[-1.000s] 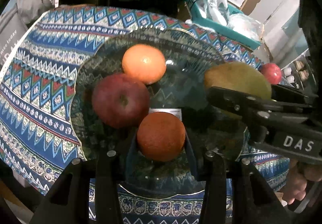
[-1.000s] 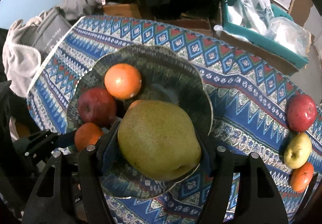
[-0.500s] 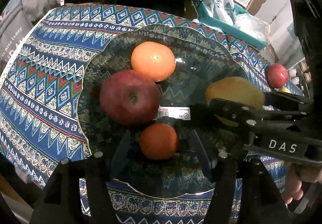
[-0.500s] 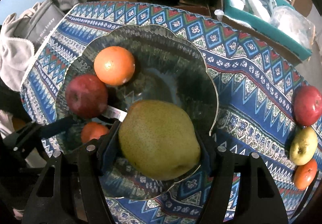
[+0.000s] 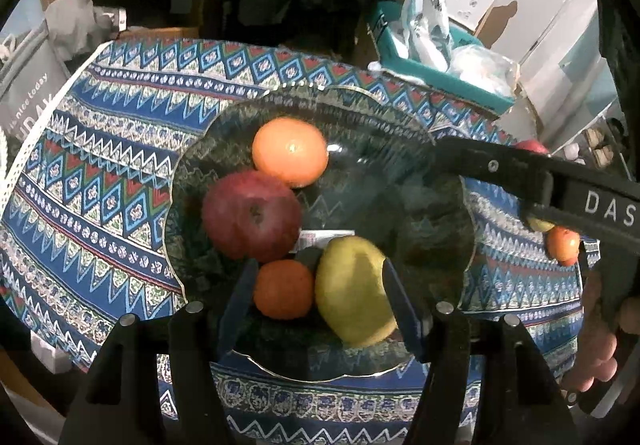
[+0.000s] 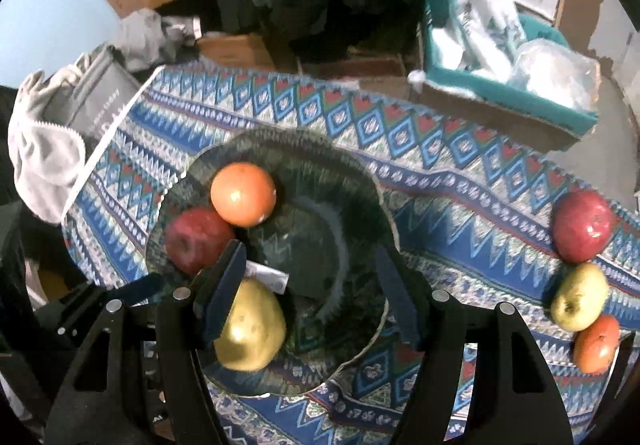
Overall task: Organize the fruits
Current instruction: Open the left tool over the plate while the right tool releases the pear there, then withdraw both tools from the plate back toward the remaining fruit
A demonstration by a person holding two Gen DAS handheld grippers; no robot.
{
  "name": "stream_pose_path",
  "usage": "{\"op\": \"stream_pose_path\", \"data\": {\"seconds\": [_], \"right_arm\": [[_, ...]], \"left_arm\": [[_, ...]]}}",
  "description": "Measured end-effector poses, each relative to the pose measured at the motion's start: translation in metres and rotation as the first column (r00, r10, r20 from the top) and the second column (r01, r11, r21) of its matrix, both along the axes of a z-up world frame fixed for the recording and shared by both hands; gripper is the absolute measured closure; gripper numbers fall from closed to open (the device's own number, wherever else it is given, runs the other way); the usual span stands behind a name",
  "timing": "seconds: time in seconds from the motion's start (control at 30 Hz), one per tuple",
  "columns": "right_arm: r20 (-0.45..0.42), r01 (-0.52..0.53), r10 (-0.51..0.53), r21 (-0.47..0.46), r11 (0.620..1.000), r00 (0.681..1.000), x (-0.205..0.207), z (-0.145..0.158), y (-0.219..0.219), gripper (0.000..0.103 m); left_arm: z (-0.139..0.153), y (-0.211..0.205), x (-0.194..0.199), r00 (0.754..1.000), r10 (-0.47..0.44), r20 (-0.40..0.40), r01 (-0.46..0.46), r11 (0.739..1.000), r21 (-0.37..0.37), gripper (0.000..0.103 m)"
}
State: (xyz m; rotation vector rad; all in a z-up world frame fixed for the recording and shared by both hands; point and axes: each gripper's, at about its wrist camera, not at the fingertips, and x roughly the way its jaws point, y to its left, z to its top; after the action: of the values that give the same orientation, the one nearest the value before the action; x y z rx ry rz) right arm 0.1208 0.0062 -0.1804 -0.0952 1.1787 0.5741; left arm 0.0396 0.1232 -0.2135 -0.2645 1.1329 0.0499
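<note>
Fruits sat both in the glass plate [image 6: 372, 181] and loose on the patterned counter [image 6: 460, 181]. Inside the plate, the yellow pear [image 6: 250, 327] lay near the front edge beside a small orange [image 5: 283, 288], with a red apple [image 5: 251, 215] and a larger orange [image 6: 243, 194] behind them. The right tongs [image 6: 308, 285] hung spread apart over the plate, gripping nothing. The left tongs [image 5: 316, 299] were also apart, framing the small orange and pear. Off to the right, another red apple [image 6: 582, 226], a green pear [image 6: 579, 296] and a tangerine [image 6: 597, 343] lay together on the counter.
</note>
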Motion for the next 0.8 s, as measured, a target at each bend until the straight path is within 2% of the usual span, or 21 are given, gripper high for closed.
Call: {"op": "stream_pose_path", "data": {"seconds": [0.4,0.67,0.8], "right_arm": [[0.190,0.058,-0.045,-0.064,0.996,0.981,-0.011,0.057,-0.026,0.033],[0.256,0.078,-0.061,-0.058,0.995,0.965,-0.023,0.086,-0.044,0.033],[0.283,0.096,-0.078,-0.052,0.994,0.956,-0.028,0.099,-0.054,0.033]], "left_arm": [[0.038,-0.013,0.000,0.996,-0.017,0.088,0.017,1.000,0.005,0.034],[0.060,-0.027,-0.002,0.990,-0.052,0.134,0.046,0.998,0.049,0.034],[0.069,-0.033,-0.002,0.987,-0.063,0.150,0.054,0.997,0.064,0.030]]}}
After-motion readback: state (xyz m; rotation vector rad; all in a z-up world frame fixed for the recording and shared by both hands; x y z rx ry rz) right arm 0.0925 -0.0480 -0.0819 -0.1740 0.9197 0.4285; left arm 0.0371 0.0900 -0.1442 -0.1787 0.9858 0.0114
